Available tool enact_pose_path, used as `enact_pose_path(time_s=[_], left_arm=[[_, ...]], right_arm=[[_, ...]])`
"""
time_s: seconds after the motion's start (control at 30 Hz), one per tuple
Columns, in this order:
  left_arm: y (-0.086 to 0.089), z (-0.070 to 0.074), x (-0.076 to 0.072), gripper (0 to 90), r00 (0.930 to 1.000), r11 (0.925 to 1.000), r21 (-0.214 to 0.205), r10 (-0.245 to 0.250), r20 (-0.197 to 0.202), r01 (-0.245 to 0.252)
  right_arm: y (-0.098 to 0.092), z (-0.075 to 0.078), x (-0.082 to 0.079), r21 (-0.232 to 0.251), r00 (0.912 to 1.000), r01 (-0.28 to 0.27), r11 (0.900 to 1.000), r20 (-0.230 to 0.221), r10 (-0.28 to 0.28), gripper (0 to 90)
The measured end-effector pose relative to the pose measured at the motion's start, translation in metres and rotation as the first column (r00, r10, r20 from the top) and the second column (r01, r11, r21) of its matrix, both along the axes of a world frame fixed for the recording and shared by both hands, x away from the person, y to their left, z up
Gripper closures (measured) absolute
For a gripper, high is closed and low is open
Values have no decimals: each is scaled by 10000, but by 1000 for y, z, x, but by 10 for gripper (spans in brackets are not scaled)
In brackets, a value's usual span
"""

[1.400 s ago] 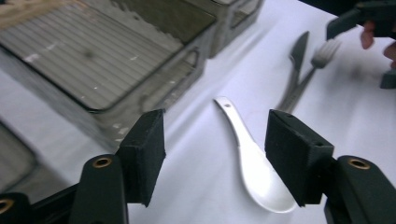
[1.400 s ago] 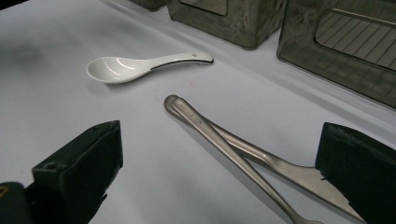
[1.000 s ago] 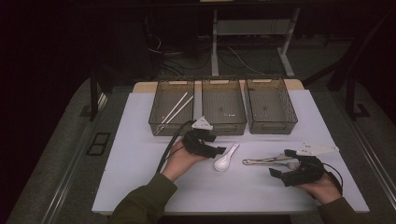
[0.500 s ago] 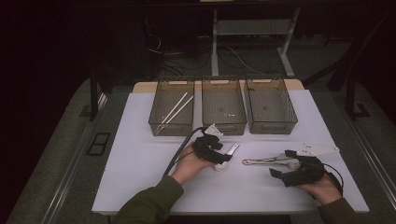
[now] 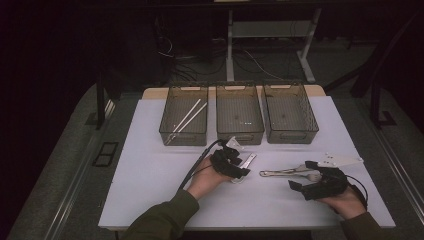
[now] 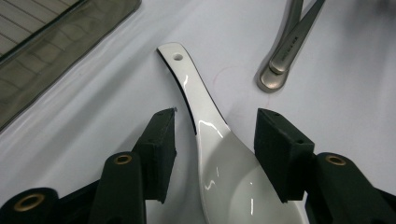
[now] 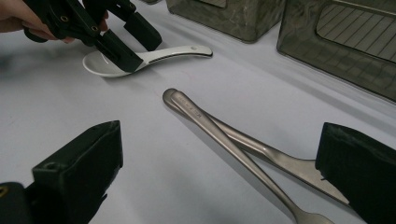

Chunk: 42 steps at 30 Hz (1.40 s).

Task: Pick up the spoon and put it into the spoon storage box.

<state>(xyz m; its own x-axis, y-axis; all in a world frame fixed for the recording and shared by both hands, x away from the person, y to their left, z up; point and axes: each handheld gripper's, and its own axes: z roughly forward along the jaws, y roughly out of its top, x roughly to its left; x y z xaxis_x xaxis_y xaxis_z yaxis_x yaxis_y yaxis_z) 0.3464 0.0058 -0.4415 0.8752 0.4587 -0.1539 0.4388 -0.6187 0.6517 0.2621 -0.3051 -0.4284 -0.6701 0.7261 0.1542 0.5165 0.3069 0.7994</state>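
Observation:
A white ceramic spoon (image 6: pixel 219 154) lies flat on the white table, bowl toward me and handle (image 5: pixel 248 161) pointing away. My left gripper (image 6: pixel 217 128) sits low over it, one jaw on each side of the neck. The jaws have just been closing, and narrow gaps still show between the pads and the spoon. The right gripper view shows the same straddle on the spoon (image 7: pixel 159 55). My right gripper (image 5: pixel 303 176) rests wide open on the table at the right. Two metal utensils (image 7: pixel 219 128) lie crossed between its jaws, untouched.
Three dark mesh bins stand in a row at the back: the left bin (image 5: pixel 165 131) holds two pale chopsticks (image 5: pixel 186 118), and the middle bin (image 5: pixel 239 135) and right bin (image 5: pixel 291 135) look bare. The metal utensils (image 5: pixel 285 173) lie just right of the spoon.
My left gripper has moved right and down onto the spoon, and its jaws now straddle it. The right gripper has kept still.

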Motion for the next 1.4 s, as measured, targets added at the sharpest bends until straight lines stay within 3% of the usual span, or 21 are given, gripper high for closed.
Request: enact_pose_path(time_s=[0.13, 0.2, 0.83, 1.4], left_arm=[[-2, 0, -2, 509, 10000, 10000, 83, -41, -5, 41], [-3, -1, -2, 525, 9997, 9996, 187, -208, 143, 206], [-14, 1, -9, 667, 9961, 9954, 935, -274, 844, 195], [-18, 3, -7, 768, 9975, 9950, 921, -445, 548, 393]], right_arm=[[0, 0, 0, 4, 10000, 17, 10000, -16, -17, 7], [0, 0, 0, 12, 10000, 20, 10000, -18, -20, 7], [0, 0, 0, 10, 10000, 39, 10000, -31, -39, 7], [-1, 0, 0, 4, 10000, 51, 10000, -29, -51, 7]])
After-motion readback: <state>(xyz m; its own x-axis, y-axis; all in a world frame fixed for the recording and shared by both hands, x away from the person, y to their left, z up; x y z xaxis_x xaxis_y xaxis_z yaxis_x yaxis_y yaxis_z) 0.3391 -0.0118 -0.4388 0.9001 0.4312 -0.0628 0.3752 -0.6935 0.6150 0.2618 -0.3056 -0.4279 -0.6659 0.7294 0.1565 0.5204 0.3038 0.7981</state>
